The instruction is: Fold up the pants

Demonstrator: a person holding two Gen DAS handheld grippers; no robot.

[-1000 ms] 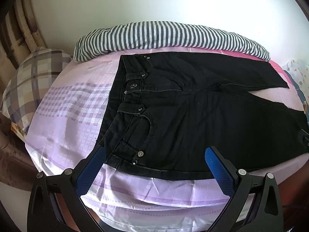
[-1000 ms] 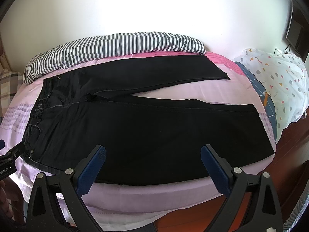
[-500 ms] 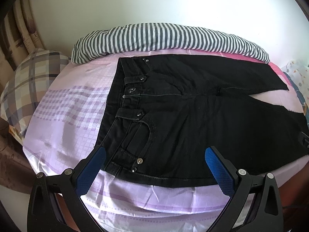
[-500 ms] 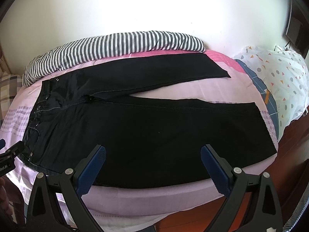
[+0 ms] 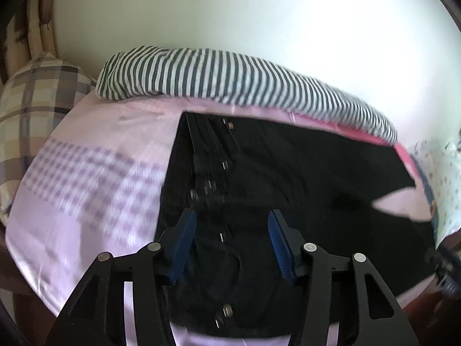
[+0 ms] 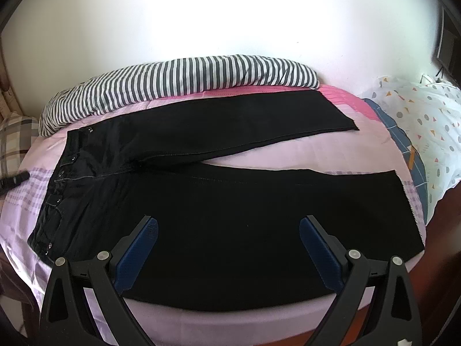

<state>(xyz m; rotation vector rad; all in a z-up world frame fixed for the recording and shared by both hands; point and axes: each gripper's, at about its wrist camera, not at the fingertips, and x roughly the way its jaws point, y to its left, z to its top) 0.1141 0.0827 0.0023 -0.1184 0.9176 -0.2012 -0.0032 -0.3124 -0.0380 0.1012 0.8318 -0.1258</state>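
Left wrist view: your left tongs (image 5: 232, 243) sit over the waistband of the black denim pants (image 5: 302, 190), near the bed's left end. Their jaws have just been closing and stand half apart; the cloth lies under them, and no pinch shows, so I read them as open.
Left-side risk: the picture is blurred with motion. Closing while you sweep could catch one layer only, or a metal rivet, and drag the waistband askew.
Right wrist view: your right tongs (image 6: 227, 248) hang wide open above the near leg, gripping nothing.
Pants' look: flat on the lilac checked bedsheet (image 6: 288, 155), legs parted in a V, hems toward the bed's right end, waistband slightly rumpled.
Right-side risk: the near leg lies along the bed's front edge; a loose pull could slide it off.
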